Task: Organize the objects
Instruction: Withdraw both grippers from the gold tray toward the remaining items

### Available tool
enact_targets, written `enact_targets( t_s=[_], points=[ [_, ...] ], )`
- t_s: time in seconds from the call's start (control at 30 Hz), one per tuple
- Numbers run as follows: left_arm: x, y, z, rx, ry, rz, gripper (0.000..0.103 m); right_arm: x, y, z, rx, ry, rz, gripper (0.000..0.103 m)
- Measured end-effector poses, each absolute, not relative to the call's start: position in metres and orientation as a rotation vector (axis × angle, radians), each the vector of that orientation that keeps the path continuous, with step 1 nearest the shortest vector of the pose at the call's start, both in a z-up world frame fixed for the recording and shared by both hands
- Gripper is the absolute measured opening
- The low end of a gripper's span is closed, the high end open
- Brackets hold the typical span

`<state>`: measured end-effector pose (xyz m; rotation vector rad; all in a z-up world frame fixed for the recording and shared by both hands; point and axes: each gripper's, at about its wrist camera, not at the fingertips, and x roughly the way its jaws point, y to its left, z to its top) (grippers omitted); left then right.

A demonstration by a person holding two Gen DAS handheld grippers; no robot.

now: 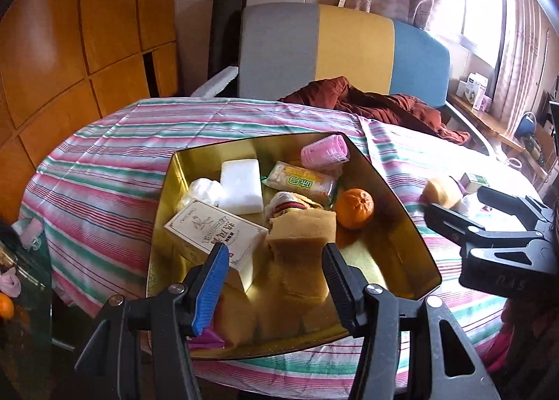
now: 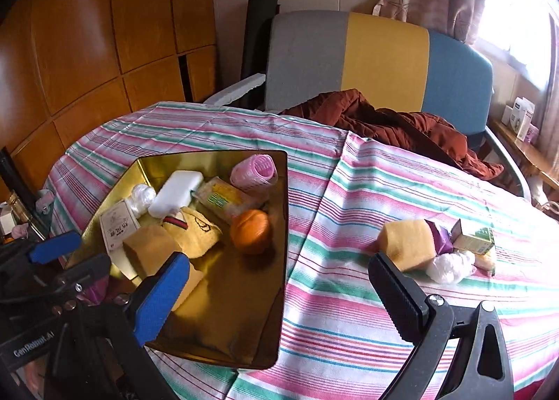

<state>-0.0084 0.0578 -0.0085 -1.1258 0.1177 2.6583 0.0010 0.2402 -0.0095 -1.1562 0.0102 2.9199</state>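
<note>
Blue-padded on one finger and black-ribbed on the other, the left tongs (image 1: 276,270) hung released over the near end of the gold tray (image 1: 401,225), gripping nothing. Just beyond their tips lay a tan sponge (image 1: 300,228) and a cream printed box (image 1: 216,232), side by side. Further in sat a white block (image 1: 241,186), a snack packet (image 1: 300,183), a pink hair roller (image 1: 325,151) and an orange (image 1: 355,208). At the right edge the right tongs (image 1: 454,214) reached toward a yellow sponge (image 1: 441,191) that was outside the tray, on the striped cloth of the surface (image 1: 104,155).

From the right wrist, the right tongs (image 2: 279,281) also stood released and empty, spread wide over the tray's right rim and the cloth. The leftover cluster lay to their right, well apart from the tray: the yellow sponge (image 2: 407,248), a purple wrapper (image 2: 442,237), a small green carton (image 2: 473,241) and a crumpled white bag (image 2: 450,267), all touching or nearly so.

To do this step well, the right tongs should probably swing right and settle squarely over the sponge, closing across its flat sides without catching the wrapper behind it. Soft foam would give, so a firm squeeze seemed wise. Room remained in the tray's bare near corner.
</note>
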Motion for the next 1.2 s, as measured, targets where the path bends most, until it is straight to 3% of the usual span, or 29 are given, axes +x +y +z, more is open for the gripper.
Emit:
enact_targets(
  t_s=[0.43, 0.8, 1.03, 1.2],
  points=[
    [-0.009, 0.064, -0.014, -1.149, 0.132, 2.644, 0.056, 0.006, 0.267, -0.012, -1.148, 0.032, 2.868, 0.103],
    [-0.016, 0.062, -0.021, -1.222, -0.015, 2.541, 0.056, 0.004, 0.314, -0.015, -1.150, 0.074, 2.764, 0.103],
    [-0.012, 0.069, -0.014, -1.171, -0.034, 2.491, 0.056, 0.003, 0.388, 0.001, -1.069, 0.111, 2.636, 0.103],
    [-0.011, 0.092, -0.008, -1.149, 0.055, 2.448, 0.056, 0.004, 0.466, 0.007, -0.993, 0.195, 2.471, 0.103]
  ],
)
